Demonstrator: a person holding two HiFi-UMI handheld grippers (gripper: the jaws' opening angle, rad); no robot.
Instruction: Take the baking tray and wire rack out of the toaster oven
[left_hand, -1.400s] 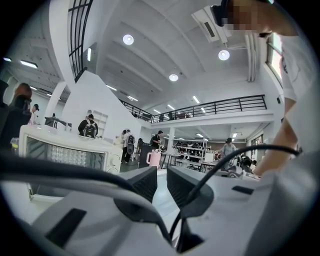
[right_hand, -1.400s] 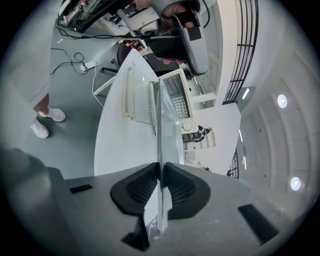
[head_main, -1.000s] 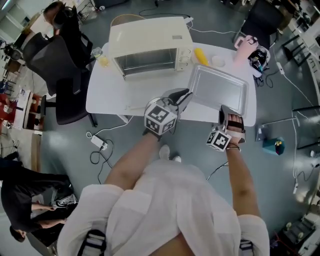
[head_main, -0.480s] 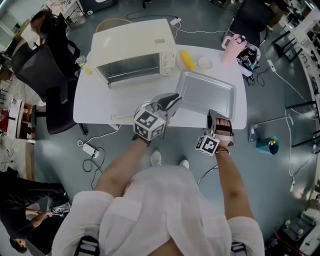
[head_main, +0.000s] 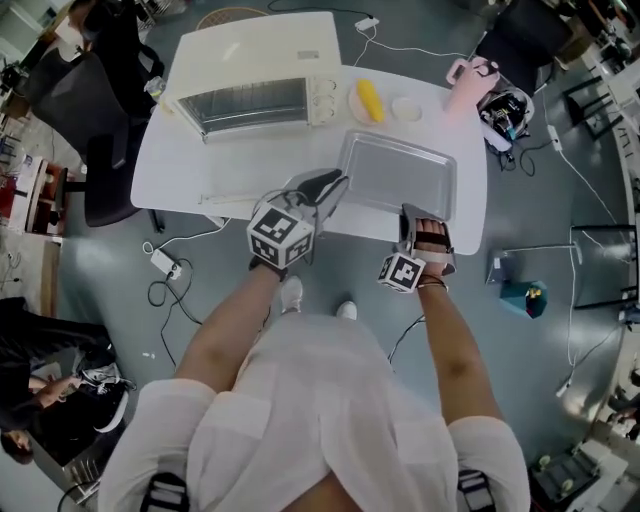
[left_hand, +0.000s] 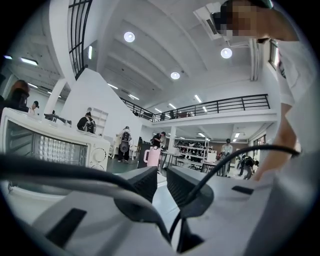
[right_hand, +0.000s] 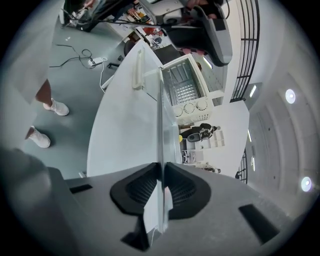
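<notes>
at the far left of the white counter (head_main: 190, 160) stands the toaster oven (head_main: 255, 85), with the wire rack (right_hand: 181, 89) inside it. nearer and to the right, the left hand-held gripper (head_main: 333, 182) hovers at the near left corner of the baking tray (head_main: 395, 175), its jaws slightly apart and empty. the tray sits on the counter's right half. the right hand-held gripper (head_main: 415, 215) is clamped on the tray's near rim.

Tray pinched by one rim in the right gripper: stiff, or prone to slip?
Likely stiff: the baking tray edge runs straight out from the right gripper. Smooth metal, pinched at one rim only, so it may pivot or slip.
</notes>
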